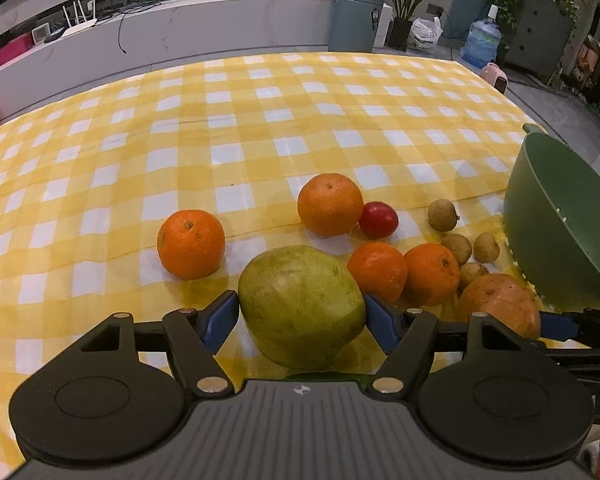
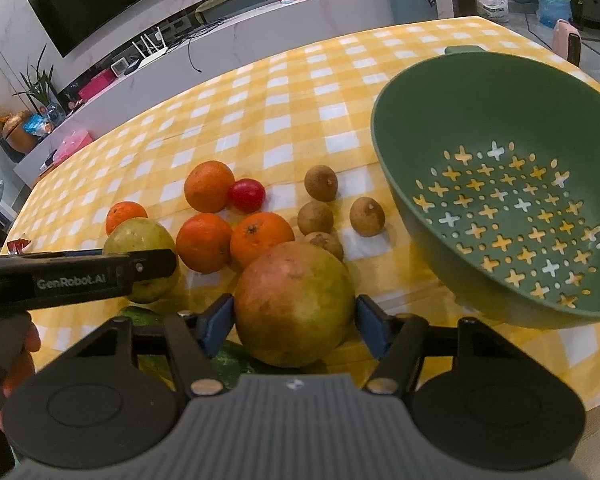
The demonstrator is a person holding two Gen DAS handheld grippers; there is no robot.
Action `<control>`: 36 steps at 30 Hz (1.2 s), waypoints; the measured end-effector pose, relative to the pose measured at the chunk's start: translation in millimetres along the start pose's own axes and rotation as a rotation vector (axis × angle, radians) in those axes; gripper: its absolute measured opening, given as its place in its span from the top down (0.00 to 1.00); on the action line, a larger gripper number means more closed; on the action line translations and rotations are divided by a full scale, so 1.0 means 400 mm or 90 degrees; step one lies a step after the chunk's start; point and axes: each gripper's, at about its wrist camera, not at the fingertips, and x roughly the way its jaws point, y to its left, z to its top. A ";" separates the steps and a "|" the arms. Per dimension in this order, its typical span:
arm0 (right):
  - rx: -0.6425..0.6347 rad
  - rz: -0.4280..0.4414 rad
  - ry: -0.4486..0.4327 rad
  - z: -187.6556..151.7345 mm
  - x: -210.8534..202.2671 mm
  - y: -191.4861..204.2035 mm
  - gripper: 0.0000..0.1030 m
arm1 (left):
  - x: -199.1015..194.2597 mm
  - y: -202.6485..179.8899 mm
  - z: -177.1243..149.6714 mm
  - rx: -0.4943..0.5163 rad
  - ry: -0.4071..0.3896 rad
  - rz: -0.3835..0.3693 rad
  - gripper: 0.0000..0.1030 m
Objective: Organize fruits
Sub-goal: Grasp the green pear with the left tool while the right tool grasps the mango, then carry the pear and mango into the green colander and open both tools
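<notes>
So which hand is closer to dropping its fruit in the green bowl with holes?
The right gripper. Its reddish-green fruit sits right beside the green colander, which is empty. The left gripper straddles the green mango, farther off with oranges between.
</notes>
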 end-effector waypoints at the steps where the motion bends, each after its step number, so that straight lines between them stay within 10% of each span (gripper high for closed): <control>1: -0.003 0.000 -0.001 0.000 0.000 0.000 0.39 | 0.001 0.001 -0.001 0.000 -0.003 -0.005 0.24; 19: -0.046 0.053 -0.048 0.019 -0.094 0.006 0.40 | -0.118 -0.028 0.010 -0.008 -0.047 0.005 0.25; 36: -0.140 0.024 -0.094 0.111 -0.305 -0.192 0.40 | -0.174 -0.318 0.144 0.122 -0.053 -0.152 0.25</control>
